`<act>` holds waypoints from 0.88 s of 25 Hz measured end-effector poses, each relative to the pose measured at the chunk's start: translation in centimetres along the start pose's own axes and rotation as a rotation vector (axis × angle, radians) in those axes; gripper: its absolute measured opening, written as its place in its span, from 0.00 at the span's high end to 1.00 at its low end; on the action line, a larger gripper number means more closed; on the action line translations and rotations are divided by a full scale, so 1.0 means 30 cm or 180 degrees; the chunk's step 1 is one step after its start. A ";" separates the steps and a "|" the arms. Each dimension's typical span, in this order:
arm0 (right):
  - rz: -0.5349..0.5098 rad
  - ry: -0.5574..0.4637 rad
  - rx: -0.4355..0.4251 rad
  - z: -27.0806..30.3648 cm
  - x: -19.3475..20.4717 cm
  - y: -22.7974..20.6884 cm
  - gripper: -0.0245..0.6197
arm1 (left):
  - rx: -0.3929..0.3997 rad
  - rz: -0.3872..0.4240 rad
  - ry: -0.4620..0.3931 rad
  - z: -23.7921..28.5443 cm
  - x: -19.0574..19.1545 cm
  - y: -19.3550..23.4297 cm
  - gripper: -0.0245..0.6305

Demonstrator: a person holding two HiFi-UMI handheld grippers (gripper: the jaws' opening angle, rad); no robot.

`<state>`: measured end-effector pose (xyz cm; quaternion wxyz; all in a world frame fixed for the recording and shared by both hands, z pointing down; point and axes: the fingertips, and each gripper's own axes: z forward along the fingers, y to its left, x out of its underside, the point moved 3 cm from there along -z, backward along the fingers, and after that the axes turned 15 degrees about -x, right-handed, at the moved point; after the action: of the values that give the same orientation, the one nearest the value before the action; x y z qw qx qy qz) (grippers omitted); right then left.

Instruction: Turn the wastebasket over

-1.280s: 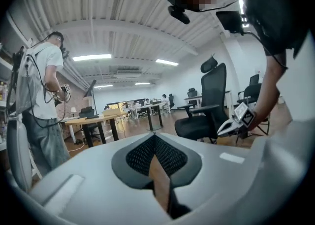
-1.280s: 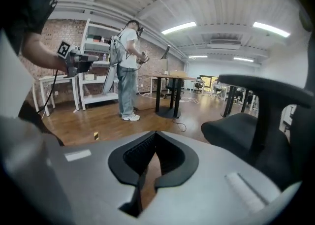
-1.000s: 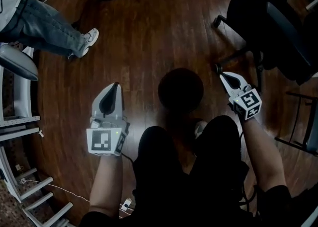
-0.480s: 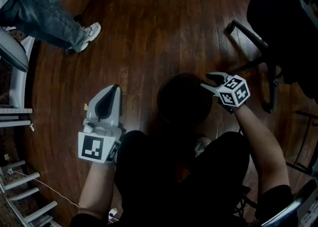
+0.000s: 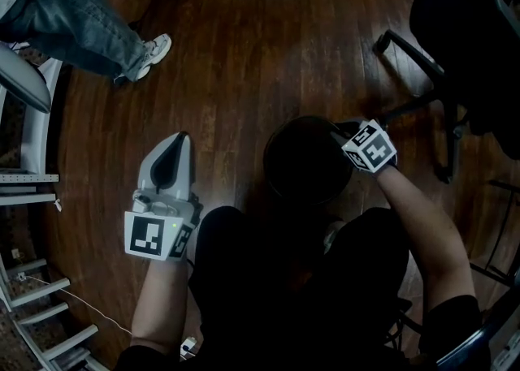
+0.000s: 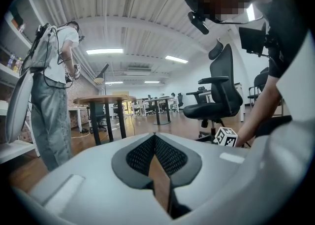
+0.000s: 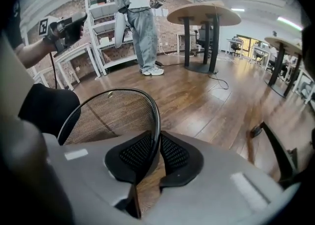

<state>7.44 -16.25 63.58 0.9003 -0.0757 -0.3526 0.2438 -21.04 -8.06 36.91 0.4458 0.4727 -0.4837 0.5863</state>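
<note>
The wastebasket, a round black mesh bin, stands upright on the wooden floor between the person's knees. In the right gripper view its mesh wall and dark rim fill the left half. My right gripper is tilted down at the bin's right edge. Its jaws are closing with the rim between them, and the pads touch the rim on both sides. My left gripper hangs left of the bin, well apart from it. It points level, shut and empty.
A black office chair stands at the right, its base leg close to my right gripper. A person in jeans stands at the far left. White shelving lines the left edge. A round table stands farther off.
My right gripper came down and leftward from beside the bin onto its rim, opening on the way and then closing round it. The left gripper sank a little.
</note>
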 end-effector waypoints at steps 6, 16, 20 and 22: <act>0.0006 -0.0227 0.0338 -0.089 -0.043 -0.036 0.91 | -0.0020 -0.0023 -0.0061 0.000 -0.017 0.029 0.96; -0.0527 -0.0354 0.1089 -0.255 -0.176 -0.122 0.91 | -0.0074 0.0032 -0.0145 -0.061 -0.049 0.058 0.96; -0.0891 -0.0151 0.1455 -0.267 -0.190 -0.152 0.91 | -0.0161 0.0072 -0.0146 -0.102 -0.056 0.090 0.96; -0.1113 -0.0022 0.1495 -0.232 -0.173 -0.139 0.90 | -0.0204 0.0083 -0.0135 -0.119 -0.053 0.103 0.96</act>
<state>10.43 -22.18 56.62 0.9203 0.1974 -0.2973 0.1601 -24.28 -5.06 34.59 0.4427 0.4642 -0.5177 0.5662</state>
